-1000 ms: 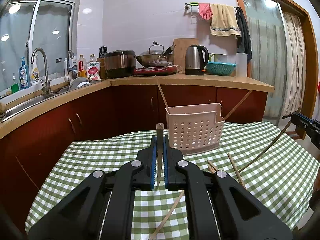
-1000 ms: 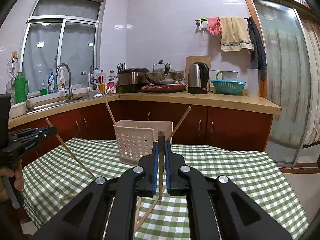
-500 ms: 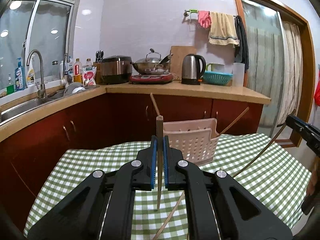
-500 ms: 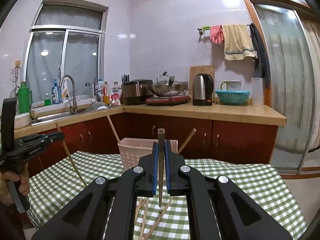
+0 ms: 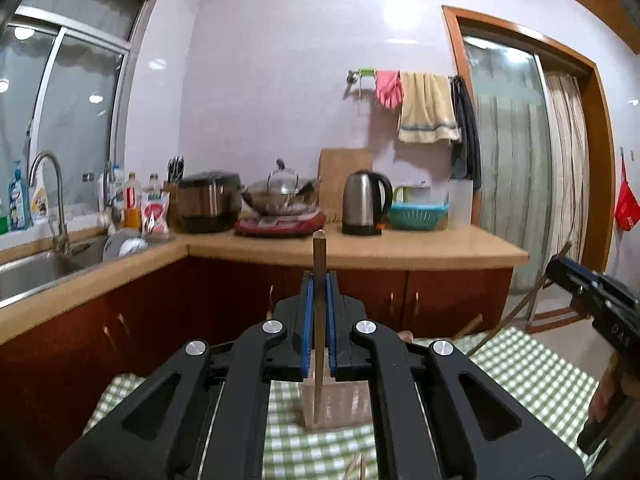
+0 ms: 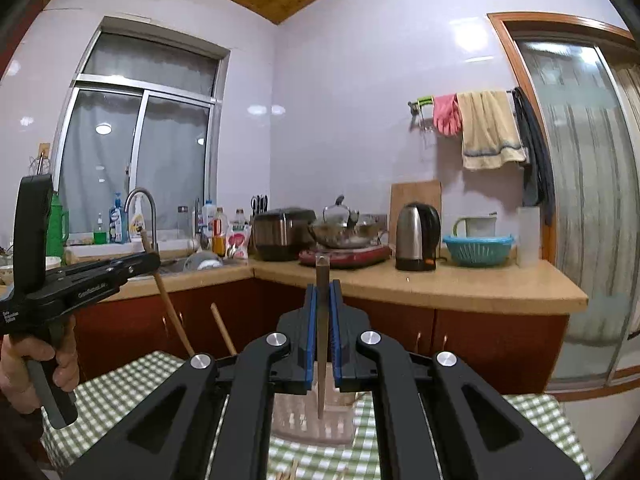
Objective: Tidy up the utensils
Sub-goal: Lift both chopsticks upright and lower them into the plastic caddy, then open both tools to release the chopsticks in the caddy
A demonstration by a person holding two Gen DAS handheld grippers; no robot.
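Fingers of the left gripper (image 5: 319, 292) are clamped on a chopstick (image 5: 319, 320) held upright, its lower tip hanging over the pale slotted basket (image 5: 336, 408) on the green-checked tablecloth (image 5: 532, 372). Fingers of the right gripper (image 6: 322, 304) are likewise closed on a second chopstick (image 6: 322, 340), also upright, tip pointing down at the same basket (image 6: 312, 420). The gripper bodies block most of the basket in both views; only its front wall shows between the fingers. In the right wrist view, one more chopstick (image 6: 223, 329) leans up left of the gripper, its lower end hidden, so whether it sits in the basket cannot be told. More loose sticks (image 6: 290, 472) lie on the cloth at the bottom edge, blurred. Background: counter (image 5: 400, 246) with kettle (image 5: 366, 202), wok (image 5: 280, 196), rice cooker (image 5: 208, 202), teal colander (image 5: 418, 216); sink (image 5: 28, 276) with faucet (image 5: 52, 196) at left. Towels (image 5: 426, 108) hang on the wall rail.
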